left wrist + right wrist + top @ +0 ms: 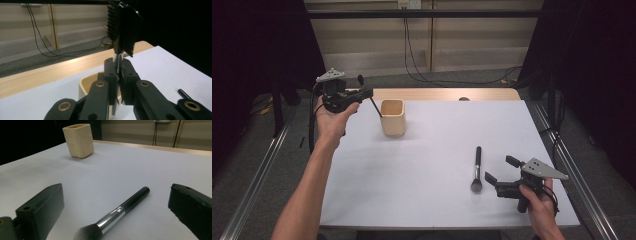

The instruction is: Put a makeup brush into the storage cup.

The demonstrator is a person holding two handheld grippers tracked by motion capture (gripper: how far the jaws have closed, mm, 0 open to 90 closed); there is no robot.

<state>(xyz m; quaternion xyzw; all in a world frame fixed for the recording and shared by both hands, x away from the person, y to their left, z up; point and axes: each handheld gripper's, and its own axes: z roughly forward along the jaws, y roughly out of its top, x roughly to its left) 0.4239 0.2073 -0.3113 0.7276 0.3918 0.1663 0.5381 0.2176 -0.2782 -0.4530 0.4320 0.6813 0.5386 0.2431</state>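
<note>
- The left gripper holds a thin comb-like brush by its handle, jaws clamped tight on it, just left of the cup and above its rim.
- The handle's lower end slants toward the cup's mouth (in the high view it looks just at the near-left rim).
- Risk: the handle tip may catch the rim and tip the light cup if it comes in at this slant.
- Risk: the thin handle could twist in the pinch.
- The right gripper sits well to the right of the cup, jaws spread wide and empty, flanking the makeup brush on the table without touching it.
</note>
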